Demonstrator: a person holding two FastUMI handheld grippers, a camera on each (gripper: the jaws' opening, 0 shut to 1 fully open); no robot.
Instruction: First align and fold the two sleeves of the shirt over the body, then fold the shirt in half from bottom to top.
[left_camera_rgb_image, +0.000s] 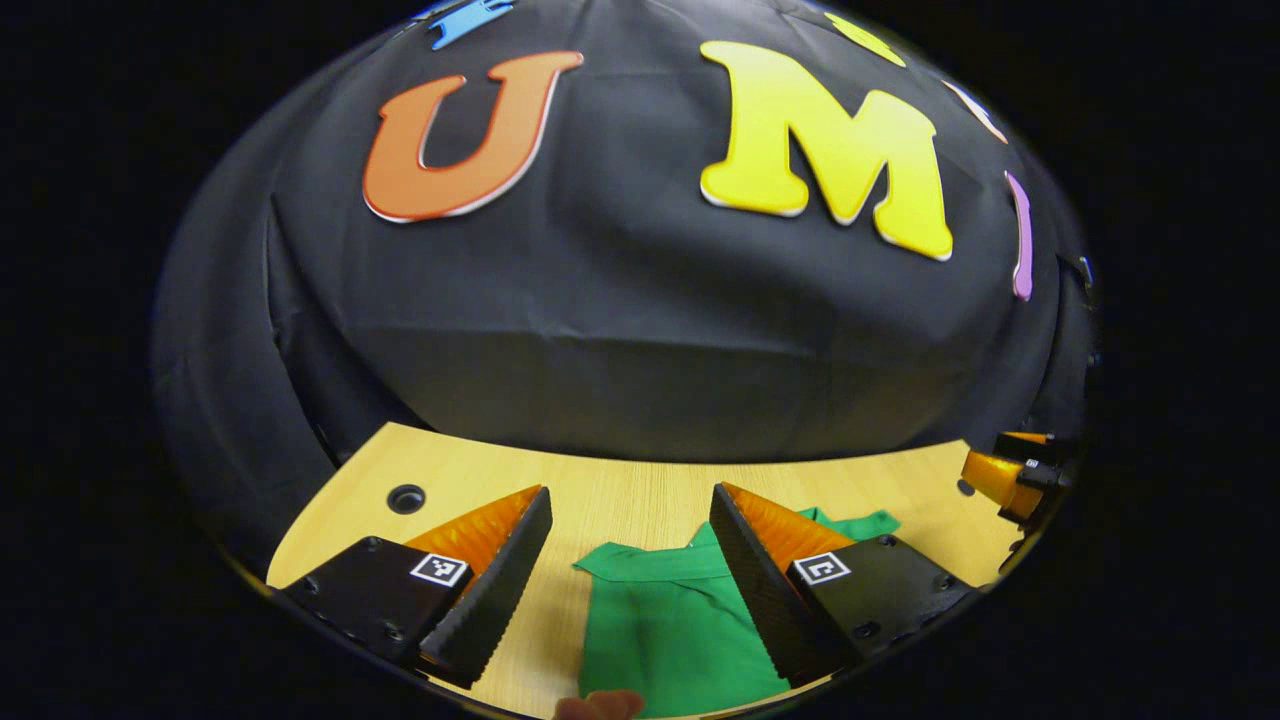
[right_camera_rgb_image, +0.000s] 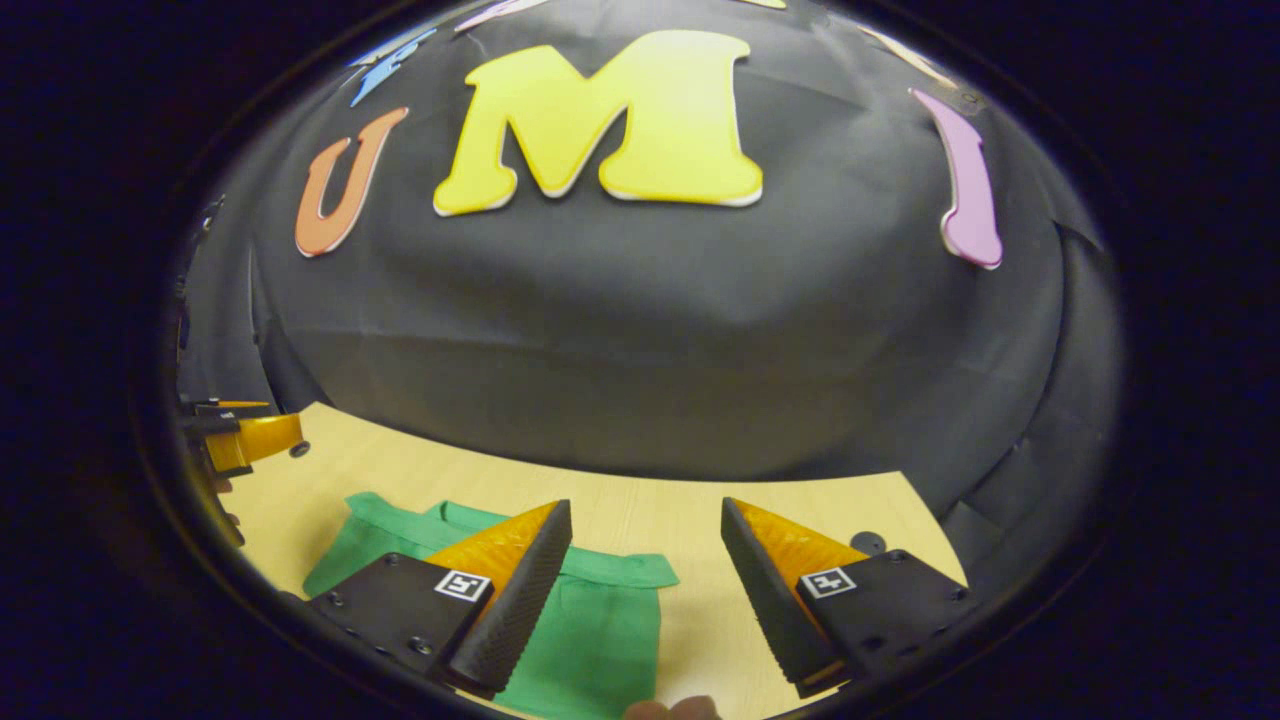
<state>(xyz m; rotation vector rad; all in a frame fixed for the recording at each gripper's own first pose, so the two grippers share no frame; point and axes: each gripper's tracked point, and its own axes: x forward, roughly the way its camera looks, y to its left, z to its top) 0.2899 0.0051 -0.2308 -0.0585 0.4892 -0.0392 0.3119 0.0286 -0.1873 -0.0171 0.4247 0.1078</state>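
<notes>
A green shirt (left_camera_rgb_image: 660, 620) lies flat on the wooden table (left_camera_rgb_image: 620, 490). In the left gripper view one short sleeve (left_camera_rgb_image: 640, 562) spreads out between my fingers. My left gripper (left_camera_rgb_image: 630, 510) hangs open above it, touching nothing. The other gripper (left_camera_rgb_image: 1010, 478) shows at the far right edge. In the right gripper view the shirt (right_camera_rgb_image: 590, 620) lies low and left, partly hidden behind my left finger. Its sleeve end (right_camera_rgb_image: 625, 572) reaches into the gap. My right gripper (right_camera_rgb_image: 645, 520) is open and holds nothing. The left gripper (right_camera_rgb_image: 245, 438) peeks in at the left edge.
The booth's black cloth wall (left_camera_rgb_image: 640, 330) closes off the table's far side. A round cable hole (left_camera_rgb_image: 406, 498) sits in the tabletop at the left, another hole (right_camera_rgb_image: 867, 543) at the right. A fingertip (left_camera_rgb_image: 600, 705) shows at the bottom edge.
</notes>
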